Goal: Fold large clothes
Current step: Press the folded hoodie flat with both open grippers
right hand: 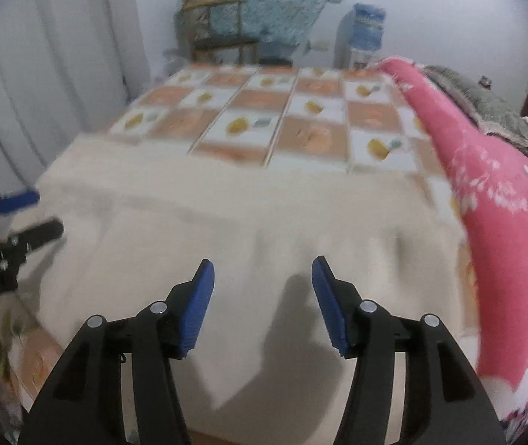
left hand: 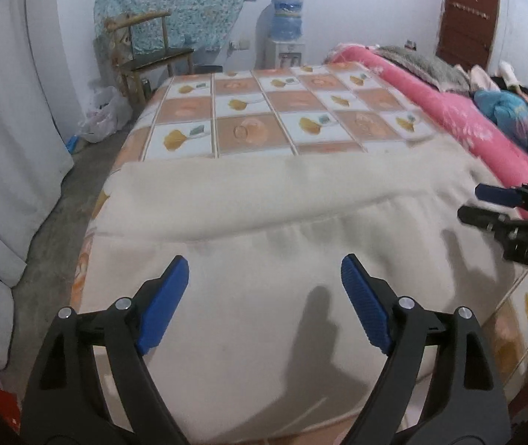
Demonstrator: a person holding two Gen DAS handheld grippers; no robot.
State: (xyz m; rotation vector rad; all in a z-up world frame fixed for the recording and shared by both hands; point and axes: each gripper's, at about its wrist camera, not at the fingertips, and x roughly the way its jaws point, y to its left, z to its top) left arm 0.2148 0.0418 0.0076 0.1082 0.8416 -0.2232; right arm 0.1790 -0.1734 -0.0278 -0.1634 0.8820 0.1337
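Observation:
A large cream cloth lies spread over the near part of the bed, with a folded layer across its far half. It also shows in the right wrist view. My left gripper hovers open and empty above the cloth's near part. My right gripper is open and empty above the cloth too. The right gripper appears at the right edge of the left wrist view, and the left gripper at the left edge of the right wrist view.
The bed has an orange and white checked sheet. A pink blanket lies along its right side, with a person in blue beyond. A chair, a water dispenser and a white bag stand behind.

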